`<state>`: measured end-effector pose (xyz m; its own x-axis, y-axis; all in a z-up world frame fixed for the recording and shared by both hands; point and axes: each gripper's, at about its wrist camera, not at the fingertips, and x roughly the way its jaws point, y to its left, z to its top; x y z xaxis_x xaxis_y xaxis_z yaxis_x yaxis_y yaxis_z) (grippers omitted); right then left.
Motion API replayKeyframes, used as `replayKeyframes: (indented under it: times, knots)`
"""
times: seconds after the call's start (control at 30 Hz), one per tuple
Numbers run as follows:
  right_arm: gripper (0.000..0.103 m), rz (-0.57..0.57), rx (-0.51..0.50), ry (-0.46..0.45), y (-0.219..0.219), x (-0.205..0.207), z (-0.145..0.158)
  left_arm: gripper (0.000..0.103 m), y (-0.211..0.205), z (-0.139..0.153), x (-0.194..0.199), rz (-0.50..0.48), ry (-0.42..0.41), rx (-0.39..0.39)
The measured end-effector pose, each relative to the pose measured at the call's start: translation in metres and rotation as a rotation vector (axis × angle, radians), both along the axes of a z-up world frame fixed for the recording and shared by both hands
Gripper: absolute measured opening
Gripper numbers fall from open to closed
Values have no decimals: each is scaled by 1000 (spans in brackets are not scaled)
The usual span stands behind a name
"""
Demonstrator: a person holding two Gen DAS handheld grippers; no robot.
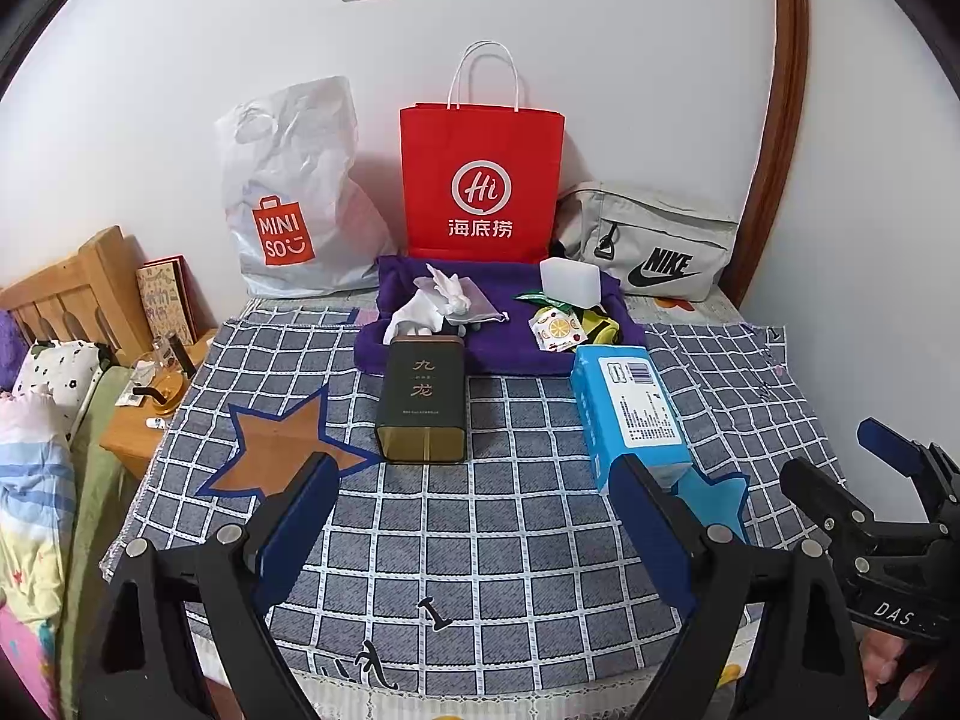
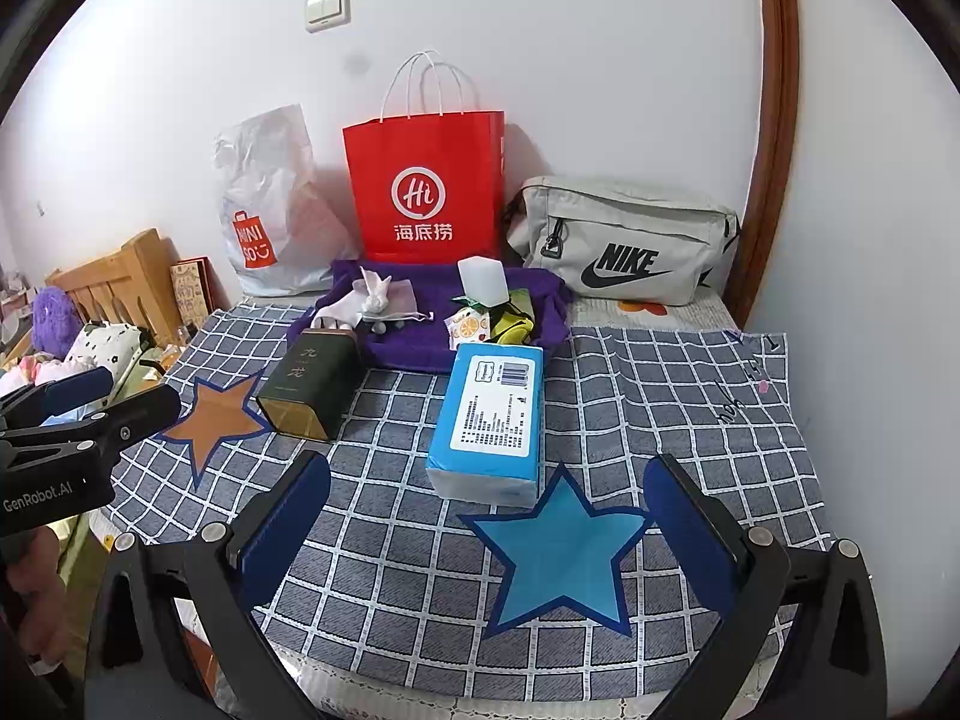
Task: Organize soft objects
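A blue tissue pack (image 2: 489,420) lies on the checked cloth (image 2: 384,546), just behind a blue star patch (image 2: 558,558). It also shows in the left wrist view (image 1: 630,414). A dark green tin (image 1: 423,399) lies left of it, by an orange star patch (image 1: 282,450). Behind them a purple towel (image 1: 498,351) holds a white soft toy (image 1: 447,297), a fruit-print pouch (image 1: 558,327) and a white block (image 1: 570,282). My left gripper (image 1: 480,480) is open and empty, near the front edge. My right gripper (image 2: 489,486) is open and empty, just short of the tissue pack.
Against the wall stand a white Miniso bag (image 1: 288,198), a red paper bag (image 1: 483,180) and a grey Nike bag (image 1: 654,246). A wooden headboard (image 1: 66,294), a nightstand (image 1: 150,414) and bedding (image 1: 30,480) are to the left.
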<state>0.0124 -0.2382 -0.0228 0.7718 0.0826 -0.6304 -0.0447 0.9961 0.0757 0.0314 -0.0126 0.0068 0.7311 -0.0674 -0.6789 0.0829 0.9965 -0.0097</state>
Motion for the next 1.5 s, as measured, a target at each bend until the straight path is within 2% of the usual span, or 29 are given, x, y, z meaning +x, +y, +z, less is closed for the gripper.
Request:
replayKeyframes:
  times: [1.5]
  knots:
    - [103, -1, -6, -13, -1, -1, 8, 91, -1, 1, -1, -1, -1, -5]
